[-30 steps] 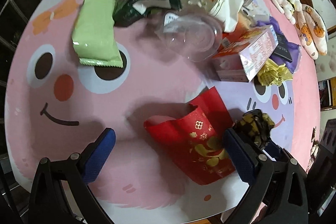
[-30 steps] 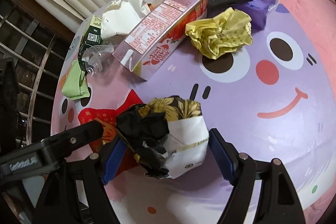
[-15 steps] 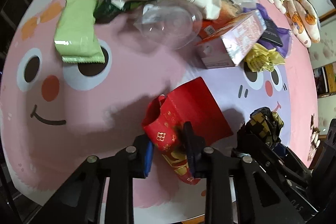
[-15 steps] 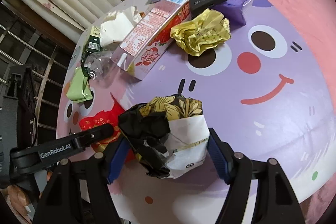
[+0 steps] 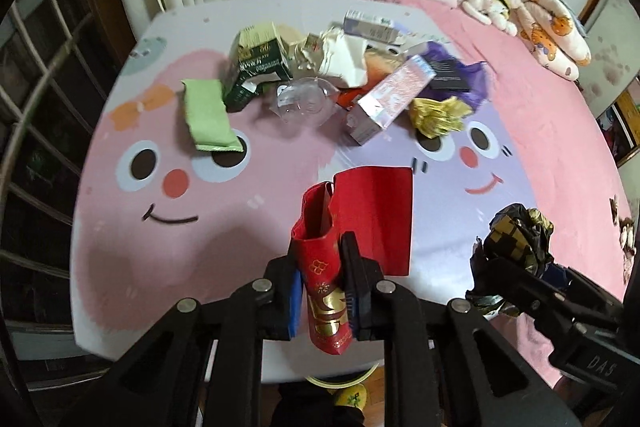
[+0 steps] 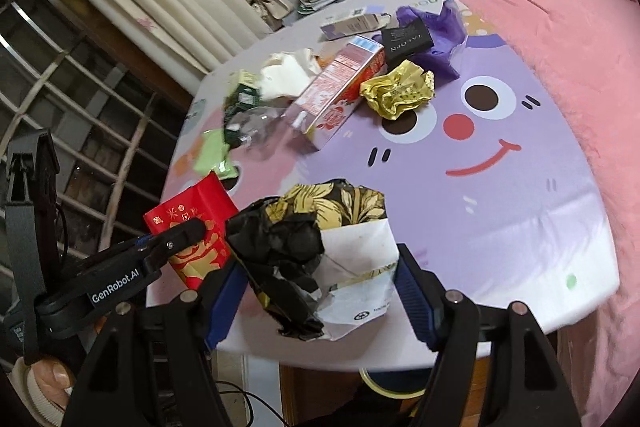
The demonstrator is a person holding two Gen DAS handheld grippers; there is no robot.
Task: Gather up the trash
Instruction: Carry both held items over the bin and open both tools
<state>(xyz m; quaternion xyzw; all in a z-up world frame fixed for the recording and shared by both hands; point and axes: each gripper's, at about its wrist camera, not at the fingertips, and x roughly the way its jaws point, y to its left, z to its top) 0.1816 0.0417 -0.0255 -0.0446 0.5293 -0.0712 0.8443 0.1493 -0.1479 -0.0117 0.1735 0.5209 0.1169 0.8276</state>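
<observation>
Above the near edge of the cartoon-printed table (image 5: 248,211), a red envelope (image 5: 324,291) is pinched by the left gripper (image 5: 323,301), whose jaws have just been closing on it. A crumpled black-and-gold wrapper (image 6: 320,259) is clasped between the widely spread pads of the right gripper (image 6: 316,297). More trash is heaped at the table's far side.

The left gripper (image 5: 322,291) pointed steeply down, its jaws, which had just been closing, clamped narrowly on a red packet (image 5: 326,291) raised off the surface. Beside it, the right gripper (image 6: 320,287) also angled downward, its blue-padded fingers (image 6: 414,297) spread wide and pressing both sides of a crumpled black-and-gold wrapper (image 6: 320,247). A thumb (image 6: 56,373) showed at the left handle.
</observation>
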